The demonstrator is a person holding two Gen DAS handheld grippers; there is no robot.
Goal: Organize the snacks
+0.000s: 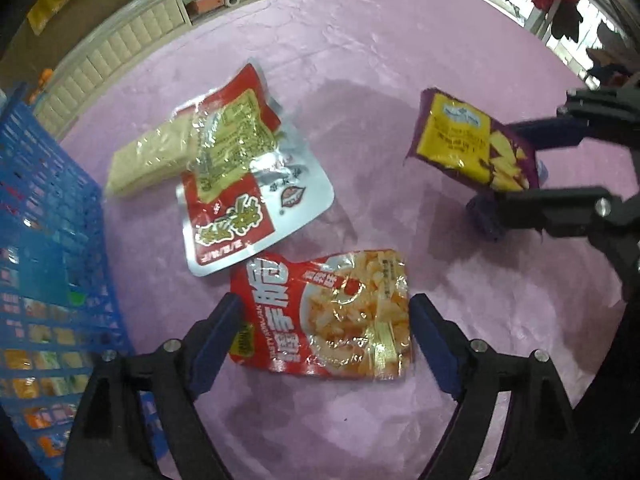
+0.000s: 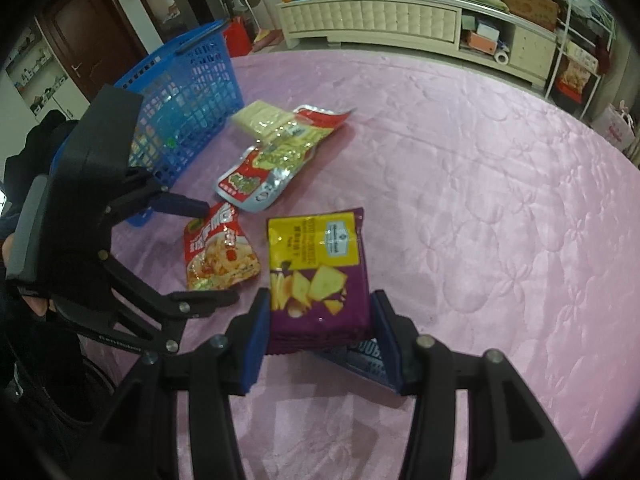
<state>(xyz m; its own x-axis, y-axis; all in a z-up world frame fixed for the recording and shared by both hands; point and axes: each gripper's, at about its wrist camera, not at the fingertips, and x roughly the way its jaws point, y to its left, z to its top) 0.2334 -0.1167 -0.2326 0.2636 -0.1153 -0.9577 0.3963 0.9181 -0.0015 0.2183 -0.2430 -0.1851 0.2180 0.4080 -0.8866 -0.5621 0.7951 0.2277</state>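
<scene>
My right gripper [image 2: 320,328] is shut on a purple and yellow chip packet [image 2: 316,272] and holds it above the pink tablecloth; it also shows in the left wrist view [image 1: 472,144]. My left gripper [image 1: 326,320] is open, its fingers on either side of a red snack pouch [image 1: 324,316], which lies flat on the cloth and also shows in the right wrist view [image 2: 218,252]. A red and silver pouch [image 1: 248,184] and a pale cracker pack [image 1: 148,160] lie beyond it. A blue mesh basket [image 1: 44,240] stands at the left.
The table has a pink quilted cloth [image 2: 480,184]. A dark blue packet [image 2: 360,360] lies under the held chip packet. The basket [image 2: 188,92] holds several snacks. A cream cabinet [image 2: 384,20] stands behind the table.
</scene>
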